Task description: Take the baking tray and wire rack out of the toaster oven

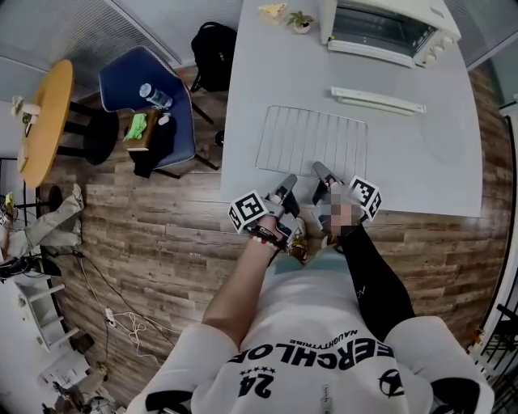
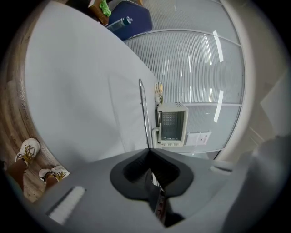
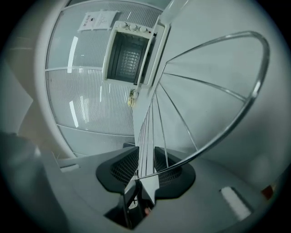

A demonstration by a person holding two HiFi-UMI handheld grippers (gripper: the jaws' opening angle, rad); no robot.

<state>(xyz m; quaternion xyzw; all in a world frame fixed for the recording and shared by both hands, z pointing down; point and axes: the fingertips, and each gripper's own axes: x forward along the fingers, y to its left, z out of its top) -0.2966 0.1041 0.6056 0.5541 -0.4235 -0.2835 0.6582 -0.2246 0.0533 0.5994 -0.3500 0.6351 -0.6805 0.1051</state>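
The wire rack (image 1: 312, 141) lies flat on the white table (image 1: 429, 170), its near edge at the table's front. My left gripper (image 1: 287, 184) is shut on the rack's near left rim; in the left gripper view the rim wire (image 2: 143, 109) runs straight into the closed jaws (image 2: 149, 152). My right gripper (image 1: 322, 171) is at the same edge, further right. Its jaws (image 3: 145, 159) stand apart with the rack's wires (image 3: 204, 91) between them, not pressed. The baking tray (image 1: 376, 100) lies on the table beyond the rack. Behind it stands the toaster oven (image 1: 388, 28) with its door down.
A small potted plant (image 1: 301, 22) and a yellow item (image 1: 273, 10) sit at the table's far end. Left of the table stand a blue chair (image 1: 150, 97) with a bottle on it, a black backpack (image 1: 214, 48) and a round wooden table (image 1: 44, 113).
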